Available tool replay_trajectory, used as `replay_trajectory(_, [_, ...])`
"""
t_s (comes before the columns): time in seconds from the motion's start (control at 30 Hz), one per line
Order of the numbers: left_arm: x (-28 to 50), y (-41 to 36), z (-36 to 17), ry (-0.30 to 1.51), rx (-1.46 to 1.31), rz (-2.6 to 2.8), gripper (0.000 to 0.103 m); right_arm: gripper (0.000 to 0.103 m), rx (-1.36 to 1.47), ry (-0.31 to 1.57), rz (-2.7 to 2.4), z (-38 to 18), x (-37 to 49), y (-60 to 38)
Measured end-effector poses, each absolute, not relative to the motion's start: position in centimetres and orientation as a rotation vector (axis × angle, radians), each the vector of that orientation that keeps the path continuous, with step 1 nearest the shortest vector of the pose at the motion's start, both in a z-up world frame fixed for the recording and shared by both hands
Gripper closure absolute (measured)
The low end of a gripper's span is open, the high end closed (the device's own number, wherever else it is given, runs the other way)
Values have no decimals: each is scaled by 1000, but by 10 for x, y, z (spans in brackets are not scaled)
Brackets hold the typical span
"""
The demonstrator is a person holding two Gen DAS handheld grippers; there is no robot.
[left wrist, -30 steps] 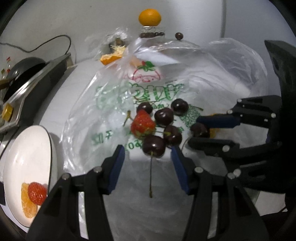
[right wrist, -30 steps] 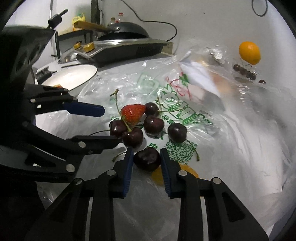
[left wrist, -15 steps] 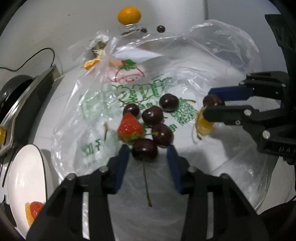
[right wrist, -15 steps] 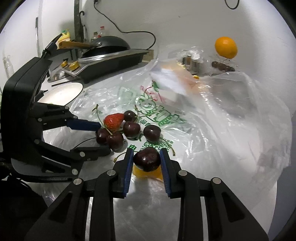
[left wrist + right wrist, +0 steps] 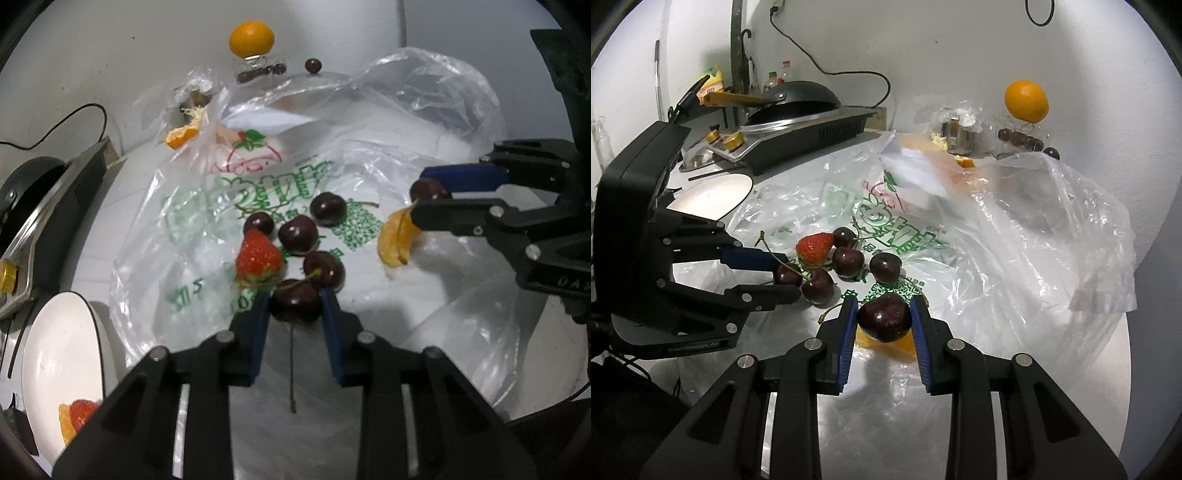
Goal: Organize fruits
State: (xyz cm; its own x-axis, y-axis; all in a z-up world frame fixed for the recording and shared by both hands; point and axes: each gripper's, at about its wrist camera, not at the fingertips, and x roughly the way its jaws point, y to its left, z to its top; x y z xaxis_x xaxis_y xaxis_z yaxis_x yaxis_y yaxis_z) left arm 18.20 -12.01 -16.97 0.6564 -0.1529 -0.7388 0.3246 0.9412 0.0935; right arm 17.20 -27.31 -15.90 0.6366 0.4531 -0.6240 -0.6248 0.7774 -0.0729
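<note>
The clear plastic bag [image 5: 369, 122] lies spread flat over the white table [image 5: 122, 206], serving as a crinkled, glossy work sheet with green print. The white plate [image 5: 55, 365] sits at the near left of the left wrist view, smooth and shallow, likely the sorting destination: it already carries 1 strawberry and 1 orange segment.

The left gripper [image 5: 295, 306] has just been closing and is now clamped on a dark cherry [image 5: 295, 301] at the near edge of the fruit cluster; its long stem trails toward the camera. The right gripper [image 5: 884, 317] is clamped on a second cherry [image 5: 884, 317], held clear above an orange segment [image 5: 397, 240].

Remaining on the bag: 1 strawberry [image 5: 258, 256], conical and seeded, plus 4 round, glossy cherries touching or just beside it. A whole orange [image 5: 251, 38] sits far back.
</note>
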Motion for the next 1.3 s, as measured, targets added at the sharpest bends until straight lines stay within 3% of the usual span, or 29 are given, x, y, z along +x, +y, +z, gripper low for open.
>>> replay_trajectory(1.3, [98,-45,-118,659,112,-213,74,72,-387,529,661,-122,105,-197])
